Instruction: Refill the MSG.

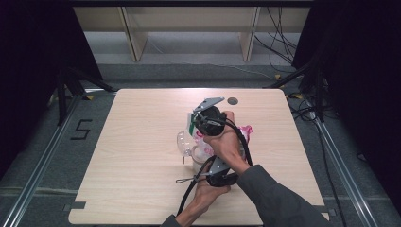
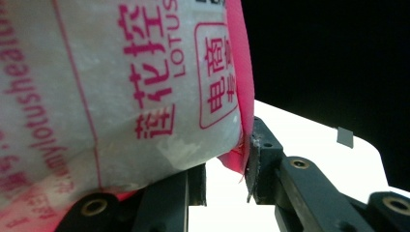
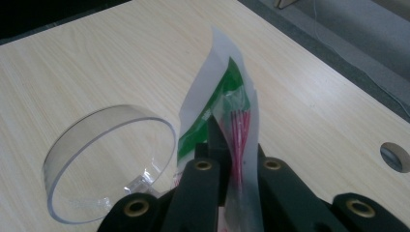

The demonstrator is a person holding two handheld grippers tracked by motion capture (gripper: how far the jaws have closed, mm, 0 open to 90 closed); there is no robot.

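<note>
We have a soft plastic bag of white powder (image 2: 121, 96), printed in pink, held up just above the counter (image 1: 142, 179) near its middle. The left hand-held gripper (image 2: 225, 176) pinches the bag's lower pink edge, its jaws partly closed with the film trapped between them. The right hand-held gripper (image 3: 237, 159) has its jaws pressed together on the bag's flat top strip (image 3: 227, 96), the sealed part with green and pink print. Below and just beside the bag lies a clear plastic cup (image 3: 111, 159), on its side with its open rim facing us.

We judge the risks to be these. If we pull the two grips apart too sharply, the film could tear unevenly and powder could spill across the counter instead of into the cup. The left pinch sits on a thin edge, so the weight of the contents may drag it free. The cup can roll, since it lies on its side, and any brush from the bag or a cable (image 1: 189, 198) would shift it.
</note>
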